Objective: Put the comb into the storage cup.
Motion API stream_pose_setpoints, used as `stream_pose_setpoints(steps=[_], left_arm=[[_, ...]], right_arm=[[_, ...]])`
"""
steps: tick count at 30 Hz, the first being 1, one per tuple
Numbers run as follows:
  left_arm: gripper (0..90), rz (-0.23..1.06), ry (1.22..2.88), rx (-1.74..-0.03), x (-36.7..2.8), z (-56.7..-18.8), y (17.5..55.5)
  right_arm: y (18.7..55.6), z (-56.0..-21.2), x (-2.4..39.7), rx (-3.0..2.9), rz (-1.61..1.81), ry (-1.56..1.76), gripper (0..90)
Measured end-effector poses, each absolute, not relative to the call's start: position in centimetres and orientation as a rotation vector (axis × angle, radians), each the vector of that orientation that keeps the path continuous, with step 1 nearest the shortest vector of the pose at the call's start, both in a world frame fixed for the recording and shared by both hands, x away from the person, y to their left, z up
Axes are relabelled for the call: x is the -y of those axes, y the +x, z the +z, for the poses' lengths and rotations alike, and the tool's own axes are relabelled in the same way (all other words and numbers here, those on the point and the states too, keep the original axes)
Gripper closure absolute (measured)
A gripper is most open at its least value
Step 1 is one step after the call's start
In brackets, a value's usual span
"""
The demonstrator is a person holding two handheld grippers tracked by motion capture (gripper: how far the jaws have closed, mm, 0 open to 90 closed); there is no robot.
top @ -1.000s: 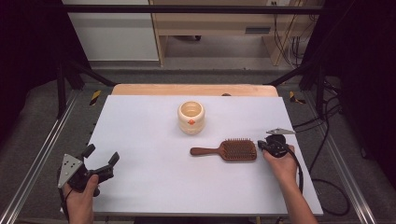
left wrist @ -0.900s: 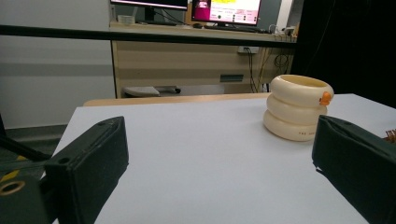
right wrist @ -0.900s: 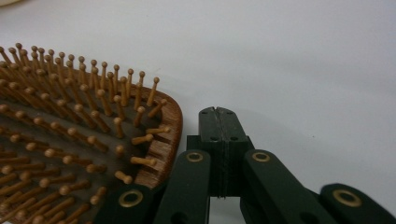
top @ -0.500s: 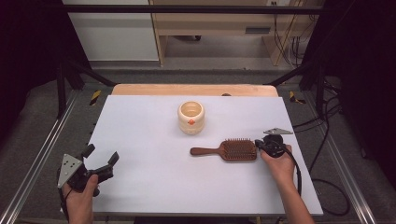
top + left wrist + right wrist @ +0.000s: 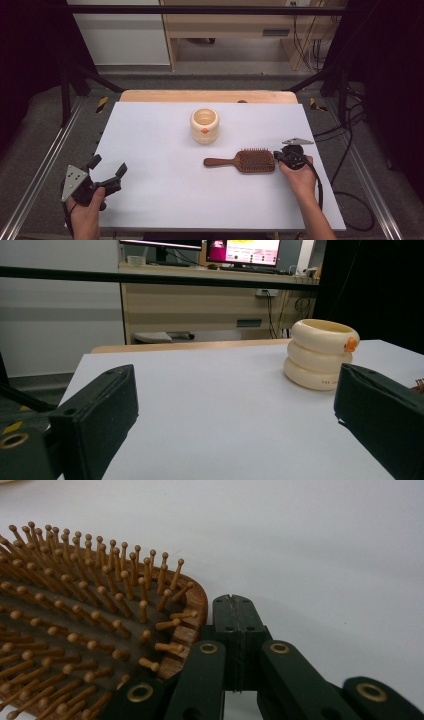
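The wooden paddle hairbrush (image 5: 250,161) lies bristles up on the white table (image 5: 160,200), right of centre, its handle pointing left. Our right claw (image 5: 276,157) rests at the rounded end of the brush head, jaws pressed together beside the wood, clamped on nothing. Nothing has shifted over the last second: brush and both hands sit where they were, so we judge the work paused, perhaps just before a nudge. Behind the brush stands a cream ribbed cup (image 5: 204,125). Our left claw (image 5: 106,167) waits spread wide at the table's near left edge.
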State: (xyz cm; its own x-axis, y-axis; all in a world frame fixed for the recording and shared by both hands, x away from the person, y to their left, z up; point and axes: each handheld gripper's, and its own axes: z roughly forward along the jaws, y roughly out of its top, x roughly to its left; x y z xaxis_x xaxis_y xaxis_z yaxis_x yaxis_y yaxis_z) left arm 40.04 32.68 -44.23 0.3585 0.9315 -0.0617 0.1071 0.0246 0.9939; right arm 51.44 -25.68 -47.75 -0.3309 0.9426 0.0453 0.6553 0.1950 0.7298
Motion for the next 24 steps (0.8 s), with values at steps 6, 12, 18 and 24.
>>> stream_pose_setpoints(steps=[6, 12, 18, 24], left_arm=[[3.8, 0.852, 1.402, -1.022, -32.7, -44.2, 40.0], [3.8, 0.853, 1.405, -1.021, -32.6, -44.2, 40.0], [3.8, 0.854, 1.408, -1.019, -32.5, -44.2, 40.1], [3.8, 0.854, 1.412, -1.018, -32.5, -44.2, 40.1]], right_arm=[[50.7, -47.6, 25.8, -2.053, 0.951, 1.508, 90.0], [50.1, -47.5, 25.5, -2.053, 0.964, 1.501, 90.0], [50.3, -47.7, 25.4, -2.045, 0.963, 1.512, 90.0], [50.8, -47.7, 24.8, -2.052, 0.968, 1.506, 90.0]])
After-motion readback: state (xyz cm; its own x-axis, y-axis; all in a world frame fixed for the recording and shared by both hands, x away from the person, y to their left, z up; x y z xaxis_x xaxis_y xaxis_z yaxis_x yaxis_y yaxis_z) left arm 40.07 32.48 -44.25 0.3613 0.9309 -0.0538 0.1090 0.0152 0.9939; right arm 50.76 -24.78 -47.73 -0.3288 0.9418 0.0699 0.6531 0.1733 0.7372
